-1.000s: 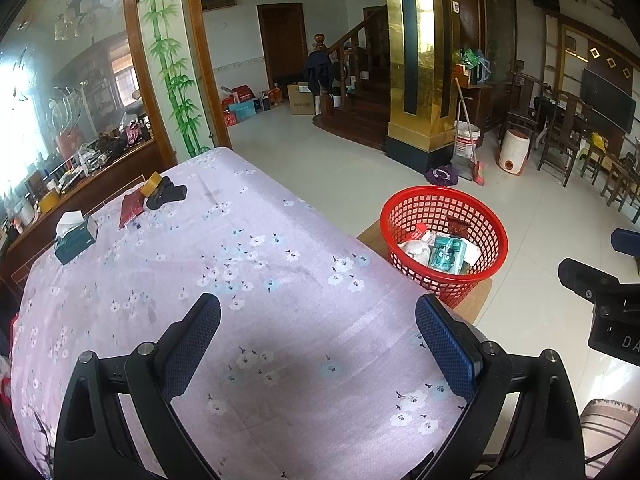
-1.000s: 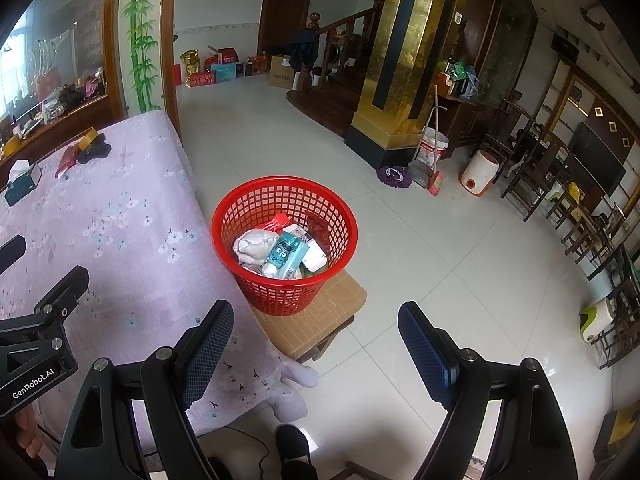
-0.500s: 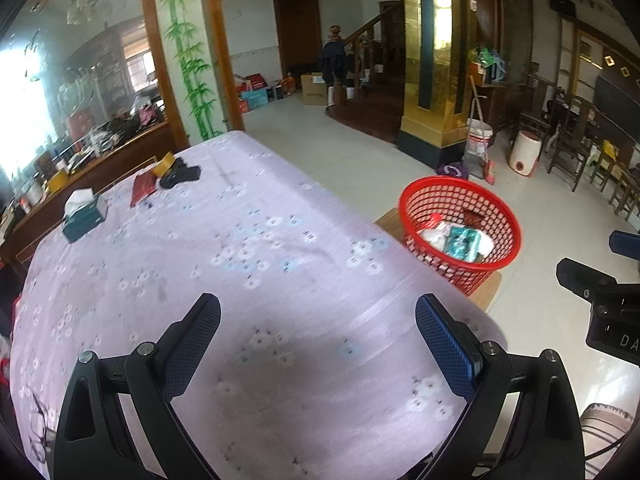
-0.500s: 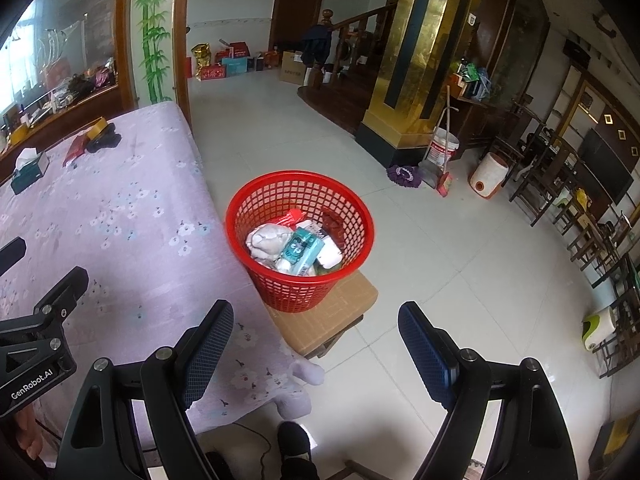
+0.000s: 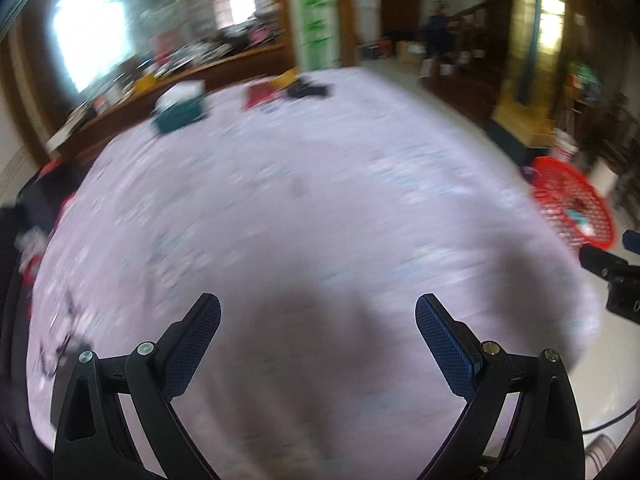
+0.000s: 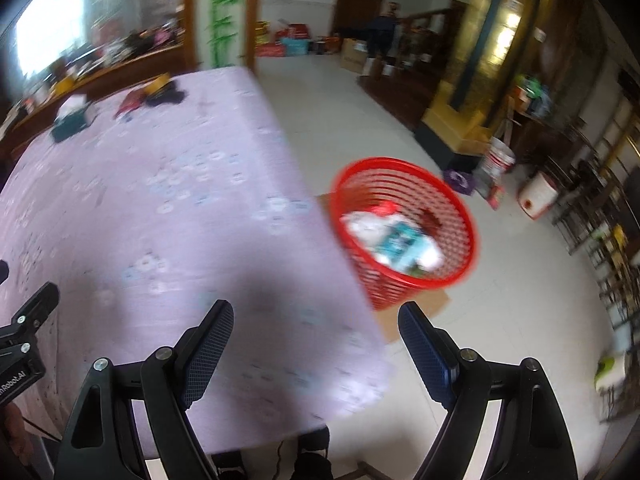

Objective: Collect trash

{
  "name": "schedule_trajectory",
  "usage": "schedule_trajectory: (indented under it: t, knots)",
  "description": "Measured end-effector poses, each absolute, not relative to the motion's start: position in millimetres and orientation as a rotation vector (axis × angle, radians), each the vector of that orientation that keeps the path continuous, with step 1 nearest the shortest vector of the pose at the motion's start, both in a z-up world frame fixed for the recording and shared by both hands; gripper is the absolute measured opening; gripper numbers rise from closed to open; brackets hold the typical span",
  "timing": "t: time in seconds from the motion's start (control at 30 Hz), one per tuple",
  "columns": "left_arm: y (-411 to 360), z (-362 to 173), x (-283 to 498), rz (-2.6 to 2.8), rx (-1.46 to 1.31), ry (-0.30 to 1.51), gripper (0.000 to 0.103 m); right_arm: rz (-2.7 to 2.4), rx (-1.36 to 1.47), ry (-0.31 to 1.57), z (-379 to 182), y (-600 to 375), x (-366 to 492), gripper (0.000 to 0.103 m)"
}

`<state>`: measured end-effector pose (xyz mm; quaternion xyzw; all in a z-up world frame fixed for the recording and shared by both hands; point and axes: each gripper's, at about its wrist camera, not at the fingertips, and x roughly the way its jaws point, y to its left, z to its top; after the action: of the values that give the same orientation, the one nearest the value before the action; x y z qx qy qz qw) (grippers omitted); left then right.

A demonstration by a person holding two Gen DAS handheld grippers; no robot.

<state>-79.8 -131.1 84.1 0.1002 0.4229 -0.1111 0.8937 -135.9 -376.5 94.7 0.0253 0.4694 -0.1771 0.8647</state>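
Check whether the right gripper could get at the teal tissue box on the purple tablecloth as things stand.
Probably yes: the right gripper is open and empty, with only bare purple tablecloth before the teal tissue box at the far end.

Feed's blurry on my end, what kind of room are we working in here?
Most likely the main hall of a home: a table under a flowered purple cloth, a wooden staircase beside a gold pillar, and a red trash basket on the tiled floor.

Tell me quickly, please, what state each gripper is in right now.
Left gripper: open, holding nothing.
Right gripper: open, holding nothing.
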Motion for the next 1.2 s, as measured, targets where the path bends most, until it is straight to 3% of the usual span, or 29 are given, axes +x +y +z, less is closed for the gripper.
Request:
schedule_trajectory:
  t: [0.27,0.5,0.63,0.77,1.2]
  knots:
    - [-15.8,39.4,-66.8,-0.020,0.121,0.962,0.097,-0.135,0.018,1.044,40.9,-271.7,-56.6,0.091]
    - [27.7,18.3,-35.7,-0.018,0.036,0.992,0.097,-0.099,0.009,1.047,5.5,-204.9,-6.1,0.090]
    - [35.9,12.1,-26.2,-0.024,0.017,1.003,0.097,-0.136,0.020,1.051,-9.3,-192.6,7.3,0.091]
    - [34.0,5.0,-14.1,-0.036,0.040,1.011,0.097,-0.188,0.080,1.039,-12.0,-197.8,14.2,0.102]
    - [38.9,-0.3,2.8,-0.044,0.007,1.007,0.103,-0.222,0.124,1.003,-14.3,-197.1,15.5,0.103]
